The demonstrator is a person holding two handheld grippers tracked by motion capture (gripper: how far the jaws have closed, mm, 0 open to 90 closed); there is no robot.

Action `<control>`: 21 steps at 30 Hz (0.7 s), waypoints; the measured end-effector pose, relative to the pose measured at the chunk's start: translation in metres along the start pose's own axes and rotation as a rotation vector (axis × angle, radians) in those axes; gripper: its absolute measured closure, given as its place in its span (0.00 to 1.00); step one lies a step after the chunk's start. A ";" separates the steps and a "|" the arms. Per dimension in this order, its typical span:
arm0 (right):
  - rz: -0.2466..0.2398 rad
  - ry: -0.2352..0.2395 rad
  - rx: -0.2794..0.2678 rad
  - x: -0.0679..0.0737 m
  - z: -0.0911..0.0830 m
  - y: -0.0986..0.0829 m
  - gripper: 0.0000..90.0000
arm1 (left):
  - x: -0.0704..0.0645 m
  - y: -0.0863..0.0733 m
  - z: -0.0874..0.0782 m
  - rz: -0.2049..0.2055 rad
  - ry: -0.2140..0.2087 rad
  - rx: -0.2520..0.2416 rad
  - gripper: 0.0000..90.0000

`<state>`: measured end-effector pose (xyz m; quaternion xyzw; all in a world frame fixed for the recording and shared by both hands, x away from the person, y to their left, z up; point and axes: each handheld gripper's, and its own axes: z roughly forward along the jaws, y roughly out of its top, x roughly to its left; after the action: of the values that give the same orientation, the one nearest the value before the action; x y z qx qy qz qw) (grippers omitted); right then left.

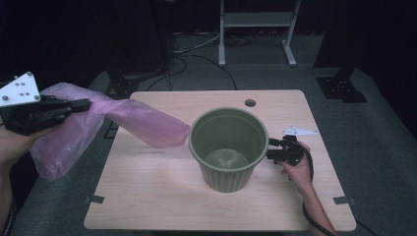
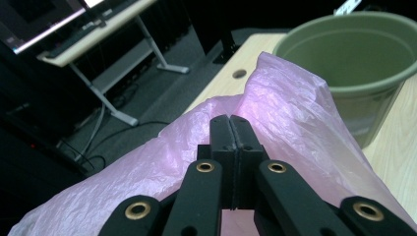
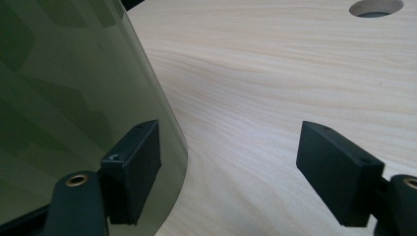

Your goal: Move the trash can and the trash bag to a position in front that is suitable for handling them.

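An olive-green plastic pot (image 1: pixel 228 147) stands upright and empty in the middle of the wooden table (image 1: pixel 162 191). A pink plastic bag (image 1: pixel 142 123) stretches from the table's left side to the pot's left rim, one end hanging off the table. My left gripper (image 1: pixel 86 104) is raised off the table's left edge, shut on the bag (image 2: pixel 295 113), its jaws (image 2: pixel 230 120) pressed together on the film. My right gripper (image 1: pixel 271 147) is at the pot's right side, open (image 3: pixel 228 157). Its left jaw lies against the pot's outer wall (image 3: pixel 74 88), with bare table between the jaws.
A round cable hole (image 1: pixel 250 103) lies in the table behind the pot. On the grey floor behind are a white desk frame (image 1: pixel 255 29), black stand bases (image 1: pixel 342 86) and cables. A desk with screens (image 2: pixel 98 34) stands off to the left.
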<state>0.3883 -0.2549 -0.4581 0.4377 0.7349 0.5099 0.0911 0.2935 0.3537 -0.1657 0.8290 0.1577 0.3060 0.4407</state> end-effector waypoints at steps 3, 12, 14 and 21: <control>0.003 -0.001 -0.001 -0.001 -0.001 -0.001 0.27 | 0.001 0.008 -0.008 0.007 0.010 -0.024 1.00; 0.008 -0.006 -0.003 -0.002 -0.005 -0.003 0.27 | 0.001 0.032 -0.020 0.027 0.014 -0.112 1.00; 0.009 -0.005 -0.006 -0.002 -0.005 -0.003 0.27 | 0.000 0.037 -0.019 0.031 0.008 -0.125 1.00; 0.006 -0.005 -0.009 -0.003 -0.009 -0.004 0.27 | -0.004 0.064 -0.016 0.070 -0.008 -0.153 1.00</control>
<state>0.3824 -0.2630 -0.4586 0.4408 0.7311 0.5124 0.0934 0.2796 0.3258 -0.1074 0.7991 0.1030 0.3293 0.4923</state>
